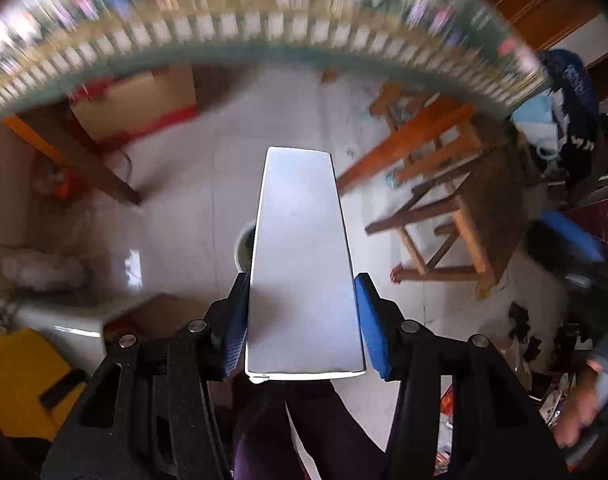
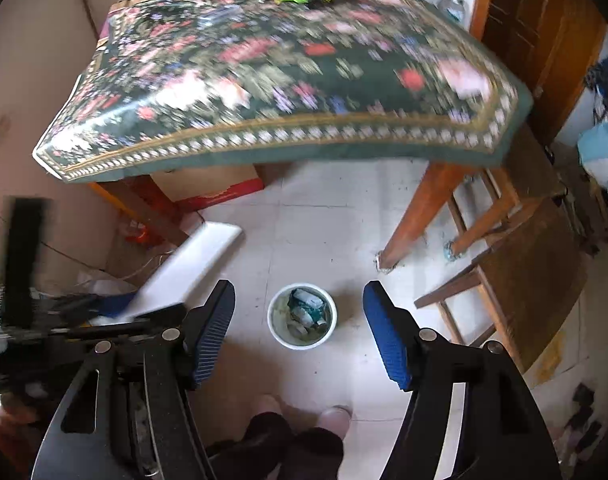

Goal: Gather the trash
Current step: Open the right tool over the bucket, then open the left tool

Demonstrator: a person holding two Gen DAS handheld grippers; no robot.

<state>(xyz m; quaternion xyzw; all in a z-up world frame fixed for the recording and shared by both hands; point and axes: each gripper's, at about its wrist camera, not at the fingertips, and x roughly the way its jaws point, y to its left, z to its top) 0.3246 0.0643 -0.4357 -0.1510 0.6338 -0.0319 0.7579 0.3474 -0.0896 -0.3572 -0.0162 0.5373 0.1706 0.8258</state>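
White flat box (image 1: pixel 304 264) pinched along its long sides by the left tongs (image 1: pixel 301 324), hanging over the floor; the small white bin (image 2: pixel 302 316), already holding scraps, sits on the tiles near the table (image 2: pixel 263 80), directly under the box in the left view. Right tongs (image 2: pixel 299 324) spread, empty, over the bin. Risk: box looks longer than the bin mouth is wide, so released flat it likely bridges the rim, tips the bin or slides off onto the floor. Frames blurred; alignment uncertain.
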